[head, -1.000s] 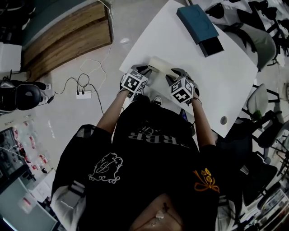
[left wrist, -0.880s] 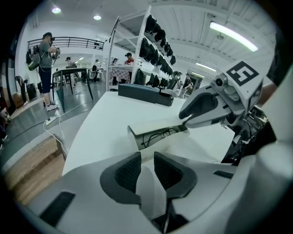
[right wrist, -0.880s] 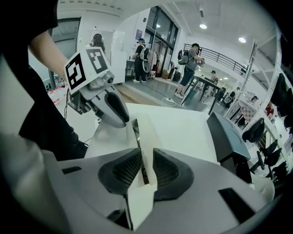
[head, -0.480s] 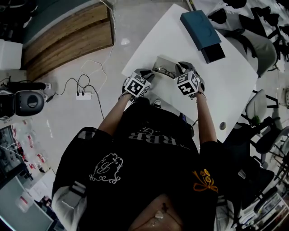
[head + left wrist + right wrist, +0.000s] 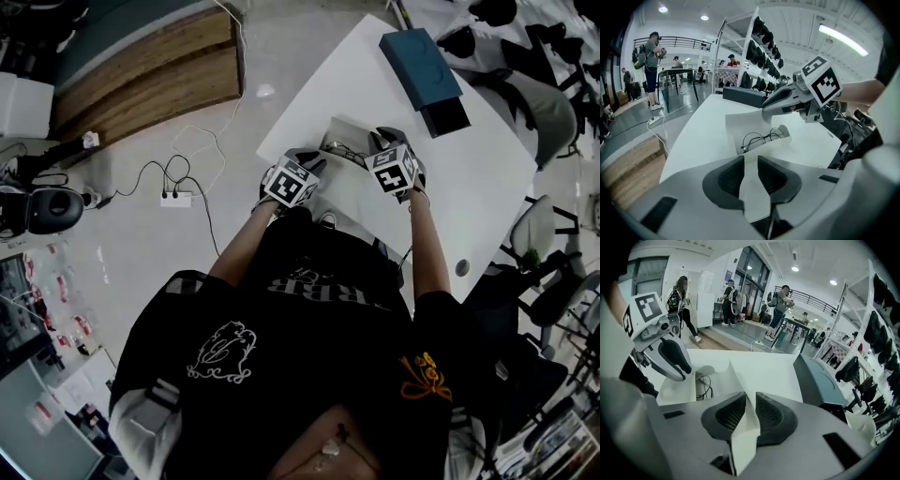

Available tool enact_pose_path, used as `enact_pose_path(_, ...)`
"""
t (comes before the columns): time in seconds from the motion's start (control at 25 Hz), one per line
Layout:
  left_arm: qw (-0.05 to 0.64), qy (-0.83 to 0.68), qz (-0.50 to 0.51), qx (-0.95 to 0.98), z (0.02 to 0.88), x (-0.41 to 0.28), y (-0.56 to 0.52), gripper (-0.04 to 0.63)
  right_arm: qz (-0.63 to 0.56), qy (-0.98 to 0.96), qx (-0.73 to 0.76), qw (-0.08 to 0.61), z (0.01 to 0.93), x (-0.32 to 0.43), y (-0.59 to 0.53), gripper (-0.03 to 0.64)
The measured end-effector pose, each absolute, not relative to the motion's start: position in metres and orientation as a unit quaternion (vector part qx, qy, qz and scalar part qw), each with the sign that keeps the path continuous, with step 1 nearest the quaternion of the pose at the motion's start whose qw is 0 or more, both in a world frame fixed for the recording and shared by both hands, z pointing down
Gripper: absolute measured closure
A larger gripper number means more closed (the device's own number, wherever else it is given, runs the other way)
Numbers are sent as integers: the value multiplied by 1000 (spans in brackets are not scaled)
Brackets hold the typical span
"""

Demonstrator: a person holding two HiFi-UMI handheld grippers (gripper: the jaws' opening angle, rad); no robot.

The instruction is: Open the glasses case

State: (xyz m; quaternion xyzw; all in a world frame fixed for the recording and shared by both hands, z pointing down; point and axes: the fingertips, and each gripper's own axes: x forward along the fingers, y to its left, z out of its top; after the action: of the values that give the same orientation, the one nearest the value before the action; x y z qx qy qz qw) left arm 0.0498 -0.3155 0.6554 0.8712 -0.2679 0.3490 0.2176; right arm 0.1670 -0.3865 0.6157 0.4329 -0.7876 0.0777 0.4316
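Note:
The white glasses case lies open on the white table, with thin wire glasses inside it. My left gripper is shut on the case's near flap and holds it down. My right gripper is shut on the raised lid flap; its jaws closed on the flap and have just eased slightly wider, with the flap still between the pads. In the head view the left gripper and right gripper flank the case. The glasses also show beside the left gripper.
A dark teal box lies farther back on the table, to the right of the case. The table's near edge is close to my body. A power strip and cables lie on the floor to the left. Chairs stand to the right.
The case was closed a second ago; the right gripper has moved away across the table with the lid, and the glasses now show. The left gripper has stayed put.

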Motion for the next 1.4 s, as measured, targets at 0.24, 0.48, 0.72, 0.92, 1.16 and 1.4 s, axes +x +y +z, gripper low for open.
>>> enact_pose_path(0.24,222,-294,305,878,627,52,-309,509,77,-798,440,404,601,163,-370,522)
enact_pose_path(0.48,217,-322,257,885,589,50,-299,509,73,-817,462,337,569,153,-346,523)
enact_pose_path(0.72,217,-347,225,884,561,44,-280,509,106,-832,473,270,540,139,-310,523)
enact_pose_path(0.92,210,-361,221,881,546,34,-257,509,123,-844,473,222,521,127,-286,523)
enact_pose_path(1.16,199,-368,206,884,524,25,-235,509,134,-856,465,184,507,111,-263,523)
enact_pose_path(1.4,213,-373,178,886,510,18,-219,509,138,-867,446,176,502,96,-240,523)
